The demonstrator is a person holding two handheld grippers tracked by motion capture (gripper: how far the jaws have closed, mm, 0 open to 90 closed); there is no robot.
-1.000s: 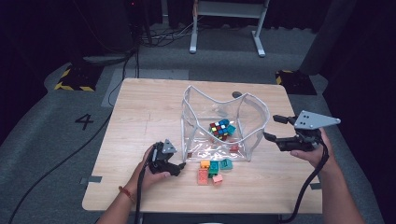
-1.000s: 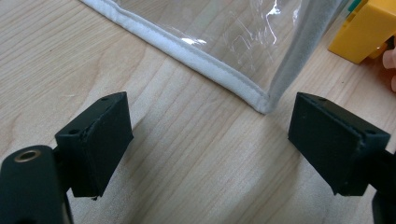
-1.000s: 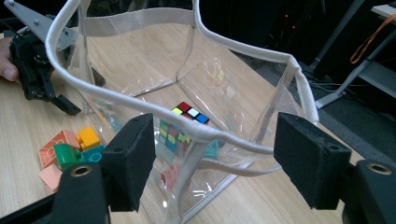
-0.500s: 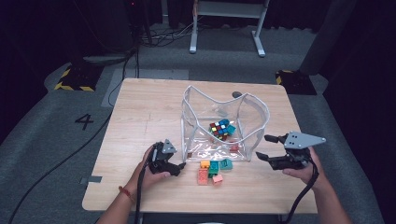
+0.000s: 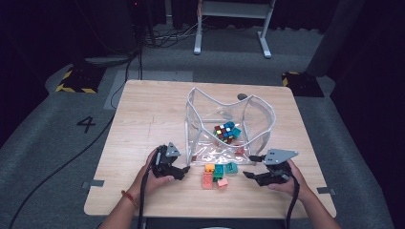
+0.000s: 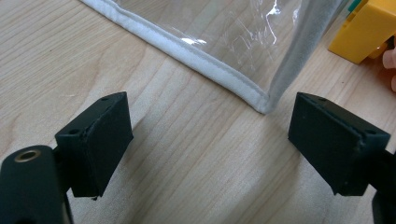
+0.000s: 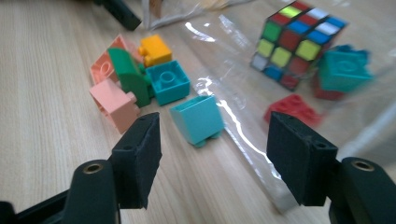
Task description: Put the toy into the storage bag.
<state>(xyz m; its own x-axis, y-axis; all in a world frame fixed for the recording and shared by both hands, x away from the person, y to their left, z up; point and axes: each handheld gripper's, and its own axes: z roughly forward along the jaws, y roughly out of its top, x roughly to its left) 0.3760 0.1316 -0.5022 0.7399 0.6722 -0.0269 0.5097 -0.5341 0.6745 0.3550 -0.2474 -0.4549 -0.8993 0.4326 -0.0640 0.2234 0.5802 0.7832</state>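
Right hand-held gripper (image 5: pixel 252 166) sits low over the wooden surface (image 5: pixel 153 114), jaws spread wide with nothing between them. In the right gripper view they frame a light-blue toy brick (image 7: pixel 198 118) lying on its side just ahead. Beyond it, at about 11 o'clock, a cluster: teal brick (image 7: pixel 168 81), green brick (image 7: pixel 127 74), two pink bricks (image 7: pixel 113 103) and an orange brick (image 7: pixel 155 49), all bunched and touching. At 1 o'clock, inside the clear plastic bag (image 5: pixel 260 114), a puzzle cube (image 7: pixel 296 42) stands beside another teal brick (image 7: pixel 344 68), with a red brick (image 7: pixel 293 108) nearer.

Left hand-held gripper (image 5: pixel 181 168) rests at the bag's near left corner (image 6: pixel 262 103), jaws apart, empty, the white-edged seam at 12 o'clock. From the high view, the brick cluster lies between the two grippers, just outside the bag's front wall.
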